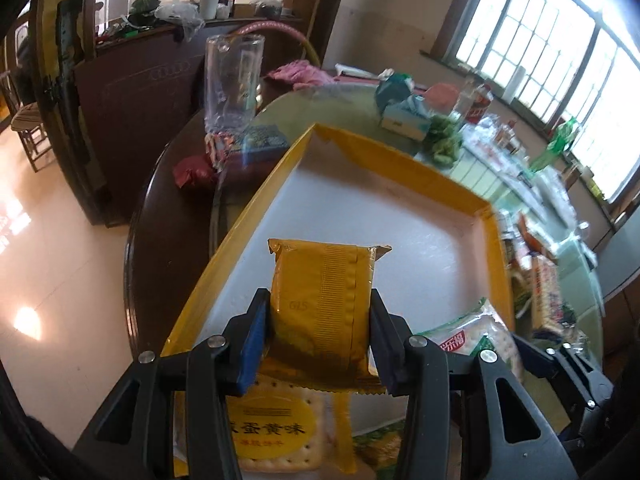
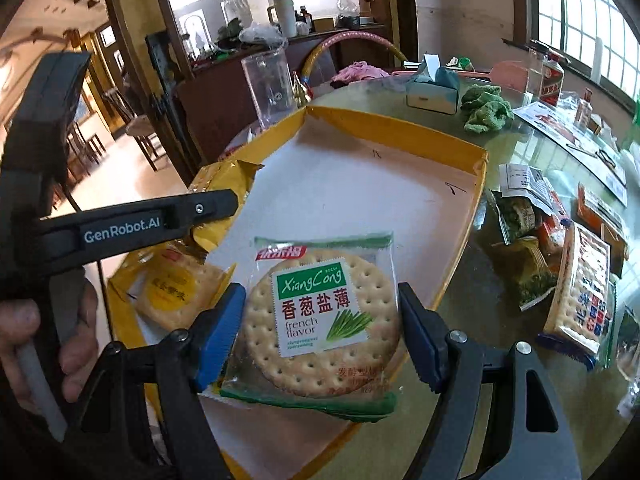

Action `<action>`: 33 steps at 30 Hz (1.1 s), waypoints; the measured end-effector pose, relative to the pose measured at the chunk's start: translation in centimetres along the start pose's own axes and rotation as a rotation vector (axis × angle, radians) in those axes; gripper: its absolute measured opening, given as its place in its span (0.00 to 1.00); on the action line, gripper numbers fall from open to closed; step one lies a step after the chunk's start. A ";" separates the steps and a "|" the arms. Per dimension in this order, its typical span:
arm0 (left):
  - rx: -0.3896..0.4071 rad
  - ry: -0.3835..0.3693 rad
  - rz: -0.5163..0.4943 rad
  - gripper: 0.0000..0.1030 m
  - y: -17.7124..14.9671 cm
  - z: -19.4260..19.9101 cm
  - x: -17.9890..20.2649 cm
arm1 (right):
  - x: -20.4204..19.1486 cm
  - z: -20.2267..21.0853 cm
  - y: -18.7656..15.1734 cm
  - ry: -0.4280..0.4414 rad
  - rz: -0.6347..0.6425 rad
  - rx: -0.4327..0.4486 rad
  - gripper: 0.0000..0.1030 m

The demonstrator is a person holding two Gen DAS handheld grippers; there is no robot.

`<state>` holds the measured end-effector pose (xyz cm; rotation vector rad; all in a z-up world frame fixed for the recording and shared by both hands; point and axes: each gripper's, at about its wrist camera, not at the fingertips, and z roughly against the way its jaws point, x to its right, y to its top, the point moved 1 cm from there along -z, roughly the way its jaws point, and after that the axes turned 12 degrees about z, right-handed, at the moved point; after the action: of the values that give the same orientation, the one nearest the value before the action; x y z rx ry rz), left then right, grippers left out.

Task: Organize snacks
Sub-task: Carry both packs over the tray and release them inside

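Setting: a yellow-walled tray (image 1: 256, 200) with a pale floor is sitting on a glass-topped round table (image 2: 460, 320); loose snack packets (image 2: 580, 292) are lying on the glass to the tray's right.

Left gripper (image 1: 320, 332): the jaws are standing about half apart and pressing on both sides of a golden packet (image 1: 322, 304), which is being held upright above the near end of the tray (its crimped seam is facing the camera).

Right gripper (image 2: 320, 332): the jaws are standing wide and closing on the edges of a round scallion cracker packet (image 2: 320, 320), held flat over the tray's near right part.

Already in the tray: a yellow cracker packet (image 1: 276, 428) is lying at the near end, below the left gripper.

Person: a hand (image 2: 48, 340) is gripping the left tool's handle, seen in the right wrist view.

Step in hand: both packets are being carried in over the tray for placing, judging by their position above its floor.

Next move, as judged: each packet is needing to come down onto bare floor beside the yellow cracker packet, not on top of it, before the jaws are let apart; the two tools are working close together, so a clash is the risk.
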<state>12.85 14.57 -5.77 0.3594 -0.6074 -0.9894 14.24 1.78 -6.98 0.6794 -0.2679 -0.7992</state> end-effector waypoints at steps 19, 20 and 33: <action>0.013 -0.091 0.163 0.84 -1.0 0.8 -1.6 | 1.1 2.7 -1.3 0.010 -0.095 0.118 0.85; 0.040 -0.093 0.172 0.84 -1.2 1.4 -1.6 | 1.2 3.3 -1.6 0.011 -0.102 0.137 0.85; 0.138 -0.143 -0.008 0.84 -5.9 7.1 6.1 | 5.5 8.6 -6.8 0.156 -0.221 0.223 0.85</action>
<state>6.89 6.24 -1.57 0.4156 -0.8074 -0.9892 10.10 -9.66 -5.01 0.9887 -0.1417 -0.9291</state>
